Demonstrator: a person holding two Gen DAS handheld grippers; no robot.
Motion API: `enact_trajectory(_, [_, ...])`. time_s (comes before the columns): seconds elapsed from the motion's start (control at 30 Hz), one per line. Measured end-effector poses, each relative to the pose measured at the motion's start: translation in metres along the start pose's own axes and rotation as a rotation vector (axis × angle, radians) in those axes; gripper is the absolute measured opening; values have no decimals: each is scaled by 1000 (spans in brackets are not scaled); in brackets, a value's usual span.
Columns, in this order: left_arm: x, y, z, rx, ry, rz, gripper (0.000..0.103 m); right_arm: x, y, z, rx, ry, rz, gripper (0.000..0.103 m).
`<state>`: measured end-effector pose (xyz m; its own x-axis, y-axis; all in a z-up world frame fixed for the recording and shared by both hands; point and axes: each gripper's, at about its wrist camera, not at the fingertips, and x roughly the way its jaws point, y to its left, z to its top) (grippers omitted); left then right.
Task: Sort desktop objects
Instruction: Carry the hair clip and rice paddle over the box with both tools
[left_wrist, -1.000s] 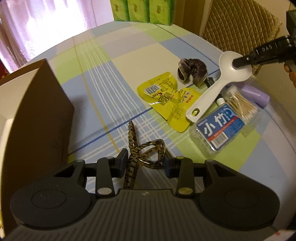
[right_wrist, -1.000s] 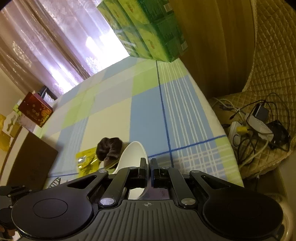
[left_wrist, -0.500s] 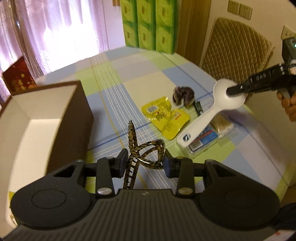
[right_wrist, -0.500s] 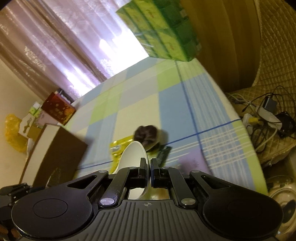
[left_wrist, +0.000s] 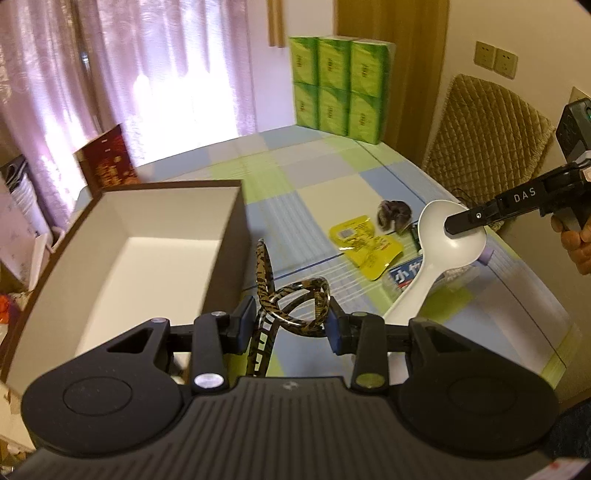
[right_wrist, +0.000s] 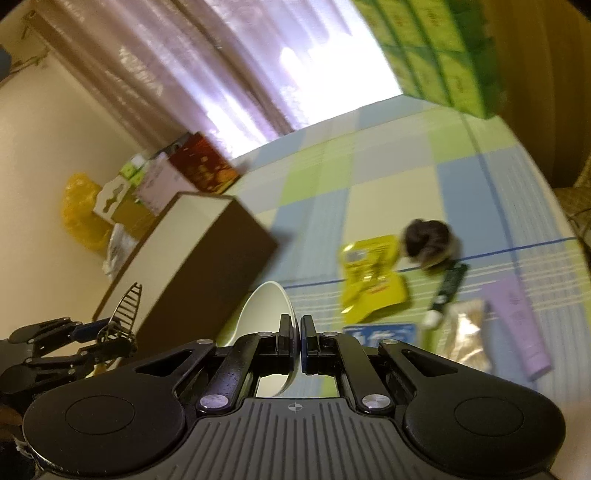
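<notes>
The open brown box (left_wrist: 155, 236) stands on the left of the surface (left_wrist: 332, 173), its white inside bare and reachable from above; its tall right wall blocks any low sideways approach. Between the box and the yellow packet (left_wrist: 364, 245) runs a bare checked strip. To the right, the packet, dark hair tie (left_wrist: 393, 214), cotton swab case (right_wrist: 380, 334), black tube (right_wrist: 448, 286) and purple tube (right_wrist: 517, 325) lie crowded together. The green cartons (left_wrist: 338, 88) close the far edge.
</notes>
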<state>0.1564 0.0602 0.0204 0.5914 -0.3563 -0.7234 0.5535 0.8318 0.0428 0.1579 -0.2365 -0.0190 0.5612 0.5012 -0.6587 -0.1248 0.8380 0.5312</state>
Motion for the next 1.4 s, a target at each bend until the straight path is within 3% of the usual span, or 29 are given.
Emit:
enact_trajectory(0.37, [-40, 67, -23, -59, -26, 84, 34, 42, 74, 7, -91, 24, 77, 0])
enact_trajectory(0.7, [-35, 136, -23, -46, -36, 120, 34, 102, 153, 34, -207, 13, 122, 0])
enact_trajectory(1.03, [-3, 184, -15, -5, -7, 80, 34, 173, 174, 59, -272, 61, 48, 0])
enact_trajectory(1.4, [66, 210, 0, 17, 66, 24, 34, 237, 171, 79, -306, 84, -145, 0])
